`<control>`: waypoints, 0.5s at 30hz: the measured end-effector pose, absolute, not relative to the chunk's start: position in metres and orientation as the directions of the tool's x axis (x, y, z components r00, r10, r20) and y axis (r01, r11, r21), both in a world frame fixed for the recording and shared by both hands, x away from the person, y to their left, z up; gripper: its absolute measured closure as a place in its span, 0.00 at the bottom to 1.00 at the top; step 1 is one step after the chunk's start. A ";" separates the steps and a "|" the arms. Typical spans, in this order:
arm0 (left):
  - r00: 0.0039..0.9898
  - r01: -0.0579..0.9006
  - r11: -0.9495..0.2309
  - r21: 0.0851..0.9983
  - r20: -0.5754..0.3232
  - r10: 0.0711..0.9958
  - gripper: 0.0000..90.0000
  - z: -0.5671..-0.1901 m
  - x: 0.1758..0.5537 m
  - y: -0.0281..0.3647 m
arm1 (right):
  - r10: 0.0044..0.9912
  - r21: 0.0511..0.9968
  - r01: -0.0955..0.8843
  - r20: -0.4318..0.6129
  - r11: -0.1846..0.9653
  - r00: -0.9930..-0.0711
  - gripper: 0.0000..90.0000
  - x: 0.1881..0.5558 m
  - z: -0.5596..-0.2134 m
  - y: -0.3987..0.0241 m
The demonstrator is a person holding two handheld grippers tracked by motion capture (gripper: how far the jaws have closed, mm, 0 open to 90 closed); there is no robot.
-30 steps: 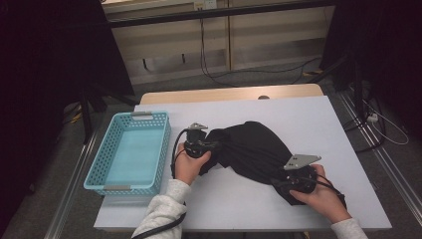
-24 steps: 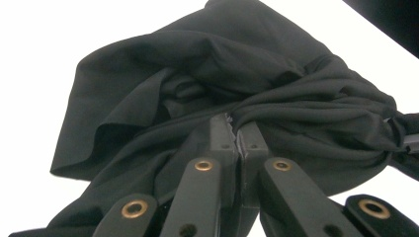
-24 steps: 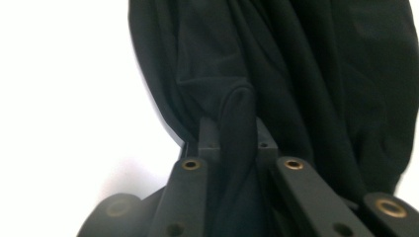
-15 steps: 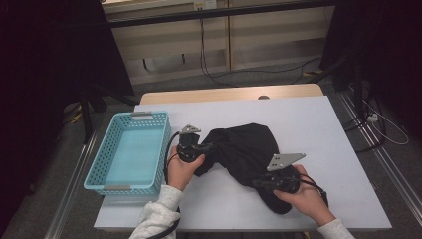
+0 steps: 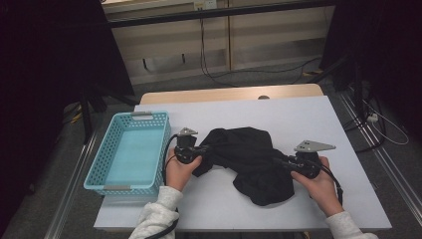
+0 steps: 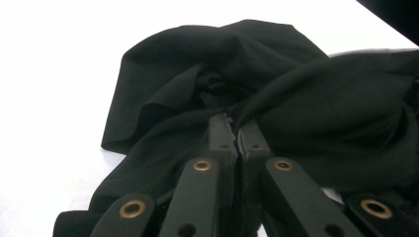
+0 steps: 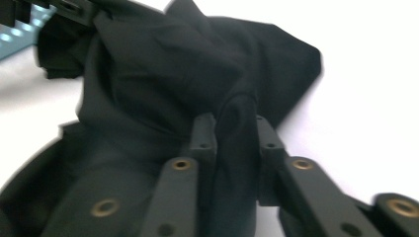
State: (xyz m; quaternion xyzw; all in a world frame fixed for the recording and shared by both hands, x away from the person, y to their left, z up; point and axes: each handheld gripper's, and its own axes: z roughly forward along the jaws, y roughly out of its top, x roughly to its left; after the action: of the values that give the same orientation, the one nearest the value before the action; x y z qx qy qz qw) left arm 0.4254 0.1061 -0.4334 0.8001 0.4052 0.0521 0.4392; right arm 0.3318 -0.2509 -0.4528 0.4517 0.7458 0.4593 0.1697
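A black cloth (image 5: 249, 159) lies crumpled across the middle of the white table (image 5: 308, 119). My left gripper (image 5: 206, 149) is shut on the cloth's left edge. In the left gripper view its jaws (image 6: 236, 123) stand together, with the cloth (image 6: 197, 64) pinched at their tips. My right gripper (image 5: 279, 163) holds the cloth's right side. A thick fold of the cloth (image 7: 158, 74) fills the gap between the jaws of my right gripper (image 7: 232, 118). These jaws have just been opening a little, with the fold still between them.
A light blue mesh basket (image 5: 102, 154) stands empty at the table's left, close to the left hand. A wooden table edge (image 5: 234, 93) runs behind the white top. Cables lie on the floor beyond and to the right.
The right hand went left toward the cloth, then came back right and farther from the front edge, drawing the cloth's right side out. The left hand has barely moved.
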 end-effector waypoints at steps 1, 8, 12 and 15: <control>0.672 0.599 -0.293 0.745 -0.270 0.689 0.97 -0.434 0.425 0.104 | 0.837 0.836 0.523 0.158 0.169 -0.524 0.76 0.331 -0.452 -0.252; 0.716 0.561 -0.337 0.756 -0.239 0.657 0.46 -0.431 0.417 0.098 | 0.864 0.830 0.498 0.036 0.254 -0.501 0.68 0.327 -0.448 -0.259; 0.738 0.536 -0.352 0.767 -0.223 0.637 0.28 -0.426 0.411 0.096 | 0.874 0.844 0.477 0.022 0.244 -0.486 0.58 0.324 -0.439 -0.262; 0.764 0.505 -0.369 0.780 -0.204 0.612 0.23 -0.421 0.405 0.092 | 0.861 0.860 0.451 0.028 0.237 -0.507 0.52 0.320 -0.433 -0.260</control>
State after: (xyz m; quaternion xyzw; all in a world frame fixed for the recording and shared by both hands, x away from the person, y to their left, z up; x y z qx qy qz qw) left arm 0.4047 0.0923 -0.4206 0.8252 0.3384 0.0601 0.4482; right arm 0.3204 -0.2597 -0.4332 0.4372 0.7506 0.4361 0.2351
